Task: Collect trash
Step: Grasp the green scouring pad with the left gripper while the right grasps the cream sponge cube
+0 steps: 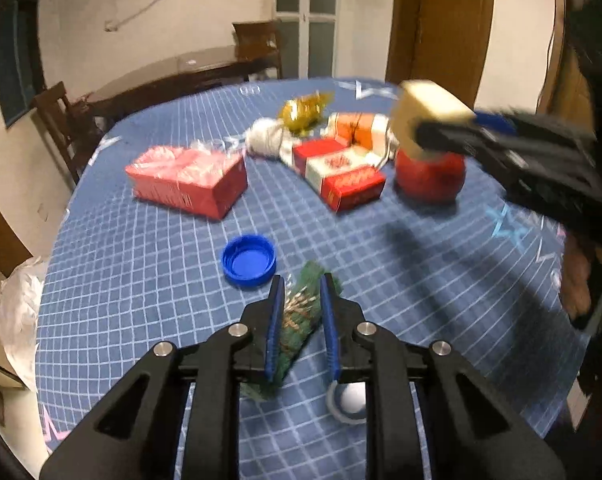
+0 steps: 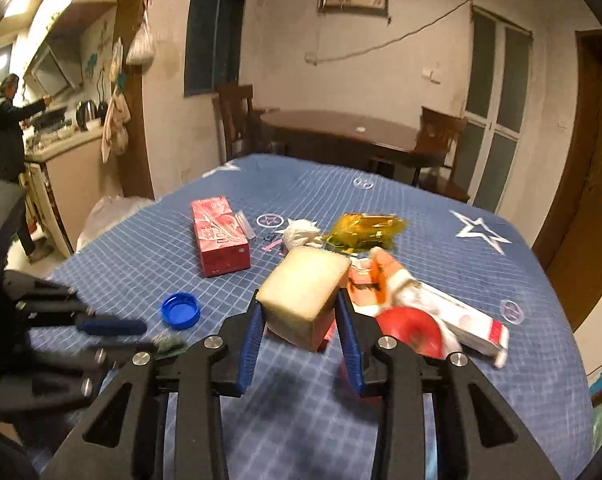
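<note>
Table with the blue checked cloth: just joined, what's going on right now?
A person is clearing trash off the table with a pair of tongs in each hand. The right tongs are shut on a pale yellow sponge block held above the cloth. The left tongs straddle a green wrapper lying on the cloth. A blue bottle cap, red boxes and other wrappers remain on the table.

pale sponge block (image 2: 305, 292) in tongs (image 2: 299, 312)
</note>
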Available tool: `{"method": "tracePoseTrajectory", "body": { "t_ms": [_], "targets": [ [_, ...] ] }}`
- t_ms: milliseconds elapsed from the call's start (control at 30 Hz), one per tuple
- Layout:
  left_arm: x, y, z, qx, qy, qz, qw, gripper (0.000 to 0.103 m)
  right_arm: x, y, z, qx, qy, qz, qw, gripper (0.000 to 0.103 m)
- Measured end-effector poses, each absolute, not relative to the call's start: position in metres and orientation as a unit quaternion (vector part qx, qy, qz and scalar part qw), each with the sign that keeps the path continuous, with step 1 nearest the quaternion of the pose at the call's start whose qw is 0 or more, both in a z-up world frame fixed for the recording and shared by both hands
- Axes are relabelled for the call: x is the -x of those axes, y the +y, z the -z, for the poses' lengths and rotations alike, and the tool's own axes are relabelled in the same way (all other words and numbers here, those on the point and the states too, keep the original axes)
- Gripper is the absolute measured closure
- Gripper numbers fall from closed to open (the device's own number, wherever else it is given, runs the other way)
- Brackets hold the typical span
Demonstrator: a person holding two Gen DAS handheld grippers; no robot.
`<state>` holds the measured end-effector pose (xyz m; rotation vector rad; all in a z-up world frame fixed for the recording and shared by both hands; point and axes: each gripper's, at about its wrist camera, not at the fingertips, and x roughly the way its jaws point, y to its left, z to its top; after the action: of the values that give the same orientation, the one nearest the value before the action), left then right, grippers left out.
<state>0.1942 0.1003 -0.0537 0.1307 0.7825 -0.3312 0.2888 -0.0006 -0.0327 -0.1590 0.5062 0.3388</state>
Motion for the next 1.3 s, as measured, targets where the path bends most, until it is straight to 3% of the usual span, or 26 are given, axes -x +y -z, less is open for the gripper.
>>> {"method": "tracePoseTrajectory", "body": {
  "t_ms": [100, 300, 333, 367, 400, 433, 600, 767, 1033, 1167, 1300],
  "targets": [
    [-0.185, 0.095, 0.045, -0.046, 0.362, 0.161, 0.917, 0.093, -0.259, -0.019, 0.031, 0.063, 0.241, -0.162, 0.955, 0.067],
    [-0.179, 0.095, 0.047, -0.103, 0.361, 0.165, 0.912, 0.09, -0.218, -0.049, 0.041, 0.051, 0.268, -0.176, 0.946, 0.066],
    [-0.182, 0.1, 0.047, -0.111, 0.367, 0.172, 0.908, 0.085, -0.215, -0.052, 0.044, 0.049, 0.274, -0.18, 0.944, 0.066],
    [-0.186, 0.106, 0.049, -0.115, 0.38, 0.19, 0.898, 0.07, -0.212, -0.056, 0.047, 0.045, 0.282, -0.185, 0.94, 0.066],
    [-0.19, 0.109, 0.052, -0.121, 0.386, 0.192, 0.894, 0.061, -0.211, -0.062, 0.053, 0.032, 0.296, -0.194, 0.935, 0.066],
    [-0.193, 0.111, 0.056, -0.129, 0.39, 0.191, 0.891, 0.06, -0.211, -0.067, 0.059, 0.02, 0.311, -0.201, 0.929, 0.066],
    [-0.202, 0.104, 0.084, -0.172, 0.432, 0.201, 0.862, 0.059, -0.21, -0.077, 0.09, 0.0, 0.36, -0.221, 0.906, 0.066],
    [-0.196, 0.094, 0.081, -0.148, 0.437, 0.221, 0.859, 0.061, -0.208, -0.08, 0.1, -0.01, 0.365, -0.219, 0.905, 0.065],
    [-0.2, 0.083, 0.085, -0.155, 0.445, 0.188, 0.862, 0.059, -0.207, -0.083, 0.102, -0.054, 0.368, -0.178, 0.911, 0.049],
    [-0.197, 0.085, 0.085, -0.151, 0.445, 0.186, 0.863, 0.059, -0.206, -0.077, 0.109, -0.082, 0.366, -0.154, 0.914, 0.048],
    [-0.19, 0.086, 0.085, -0.14, 0.439, 0.177, 0.87, 0.066, -0.207, -0.066, 0.107, -0.06, 0.357, -0.137, 0.922, 0.049]
  ]
}}
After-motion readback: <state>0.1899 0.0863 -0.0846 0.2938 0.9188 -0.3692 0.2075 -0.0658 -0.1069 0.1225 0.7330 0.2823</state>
